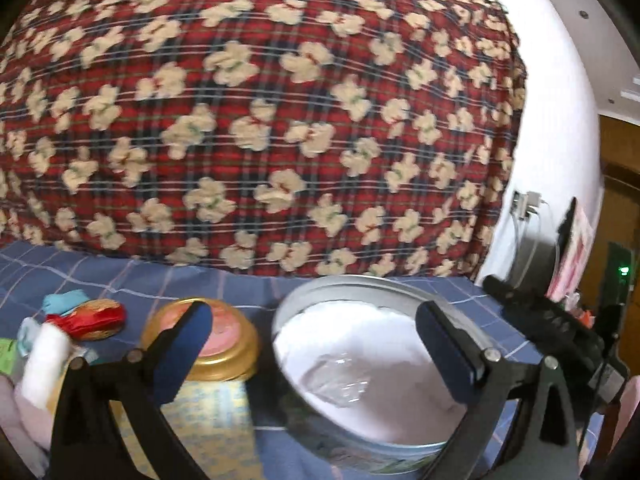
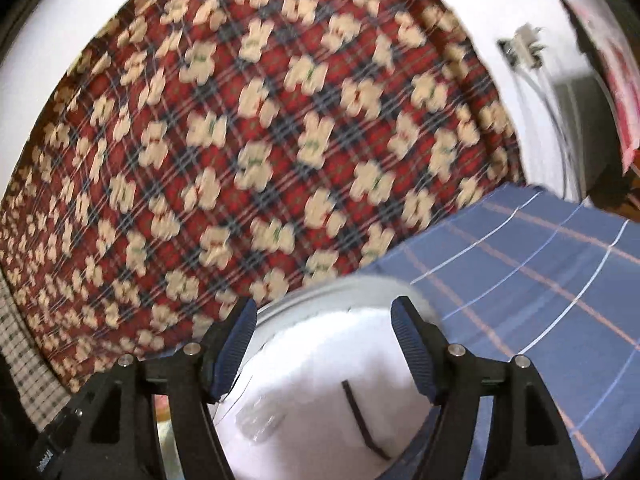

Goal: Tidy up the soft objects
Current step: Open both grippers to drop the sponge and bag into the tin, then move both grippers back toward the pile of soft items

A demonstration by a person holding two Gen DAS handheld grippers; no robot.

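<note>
An open round metal tin [image 1: 304,300] sits on the blue checked sheet, with white soft cloth [image 1: 360,344] and a clear plastic piece inside. My left gripper [image 1: 316,352] is open and empty, its fingers either side of the tin's near rim. The right gripper body [image 1: 552,320] shows at the right. In the right wrist view my right gripper [image 2: 324,348] is open and empty just above the same tin [image 2: 360,284] and its white cloth [image 2: 312,368]. Small soft items, a red and gold pouch [image 1: 96,318], a light blue piece [image 1: 66,300] and a white roll [image 1: 44,360], lie at left.
A closed tin with a gold rim and pink lid [image 1: 216,336] stands left of the open tin. A big red plaid quilt with cream bears [image 1: 260,120] fills the back. A white wall with a socket and cables [image 1: 528,208] is at right. Blue checked sheet [image 2: 540,264] extends right.
</note>
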